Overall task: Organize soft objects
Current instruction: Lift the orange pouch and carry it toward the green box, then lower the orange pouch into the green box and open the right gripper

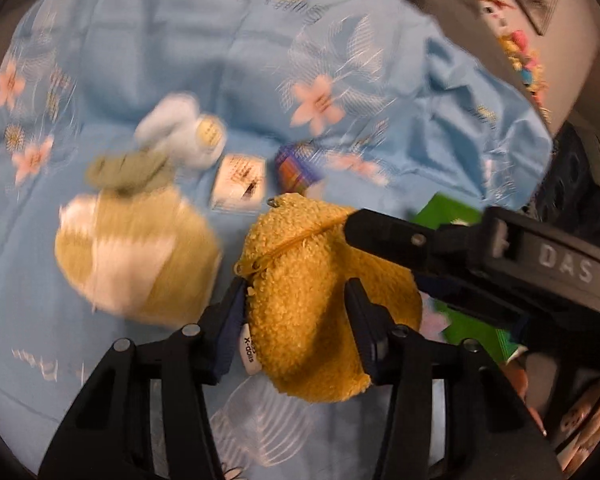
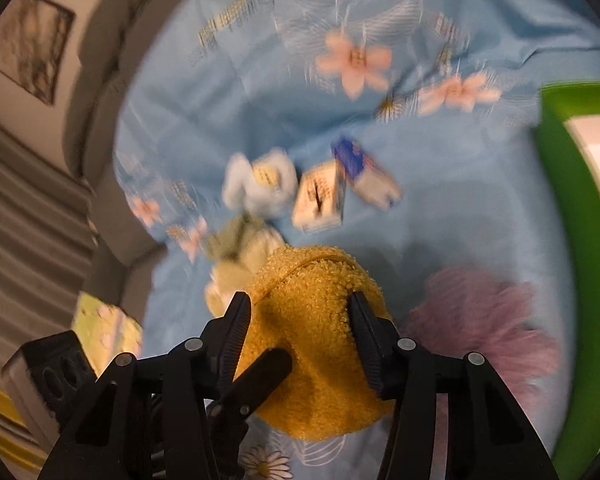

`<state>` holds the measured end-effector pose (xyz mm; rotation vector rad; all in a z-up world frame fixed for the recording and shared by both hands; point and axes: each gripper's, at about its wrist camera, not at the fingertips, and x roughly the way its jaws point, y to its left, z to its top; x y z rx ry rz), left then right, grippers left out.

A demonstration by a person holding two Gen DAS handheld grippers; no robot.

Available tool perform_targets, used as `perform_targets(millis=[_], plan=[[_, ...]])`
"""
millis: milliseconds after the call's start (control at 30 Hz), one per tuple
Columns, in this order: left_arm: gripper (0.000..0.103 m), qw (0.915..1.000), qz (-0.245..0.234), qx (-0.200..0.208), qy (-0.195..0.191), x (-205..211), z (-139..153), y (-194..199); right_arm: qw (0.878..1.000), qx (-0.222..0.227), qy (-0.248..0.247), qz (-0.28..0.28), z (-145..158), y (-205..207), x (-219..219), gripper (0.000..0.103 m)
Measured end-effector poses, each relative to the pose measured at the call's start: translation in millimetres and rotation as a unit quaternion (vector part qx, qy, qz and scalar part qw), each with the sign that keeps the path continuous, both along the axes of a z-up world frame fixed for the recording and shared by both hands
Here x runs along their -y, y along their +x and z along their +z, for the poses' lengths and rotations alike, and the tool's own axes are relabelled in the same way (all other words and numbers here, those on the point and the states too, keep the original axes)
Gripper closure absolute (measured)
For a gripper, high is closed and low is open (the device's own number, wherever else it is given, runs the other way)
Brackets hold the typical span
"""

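A fuzzy yellow zip pouch [image 1: 300,300] sits between the two pads of my left gripper [image 1: 296,292], which press into its sides. From the right, one of the right gripper's fingers [image 1: 384,236] lies against the pouch's top by the zip. In the right wrist view the same pouch [image 2: 312,344] bulges between the pads of my right gripper [image 2: 298,304], shut on it. One of the left gripper's fingers [image 2: 260,376] touches its lower left side. Both grippers hold the pouch just above the blue flowered sheet [image 1: 160,48].
On the sheet lie a yellow-green and white plush [image 1: 136,252], a light-blue plush [image 1: 180,128], a white box [image 1: 240,182] and a blue patterned pack [image 1: 298,168]. A green box [image 2: 572,220] stands at the right, a fluffy purple thing [image 2: 480,320] beside it.
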<state>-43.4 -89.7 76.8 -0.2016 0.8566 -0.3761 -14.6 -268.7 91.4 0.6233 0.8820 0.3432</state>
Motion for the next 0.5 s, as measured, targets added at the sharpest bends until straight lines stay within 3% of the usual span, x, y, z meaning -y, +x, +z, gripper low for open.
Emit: perform_targets(millis=[100,267,500], plan=[[0.055,0.999,-0.022,0.039,0.001,21,24,-2,0.998,0.04,0.017,-0.046,20,-18,26,0.049],[0.055,0.994,-0.087,0.065,-0.014,72,48,-1,0.987,0.074,0.021,-0.141,35,-47,82,0.049],[0.056,0.9794,-0.185,0.081,-0.004,169,62,3,0.958,0.092,0.039,-0.268,31,-83,168,0.049]])
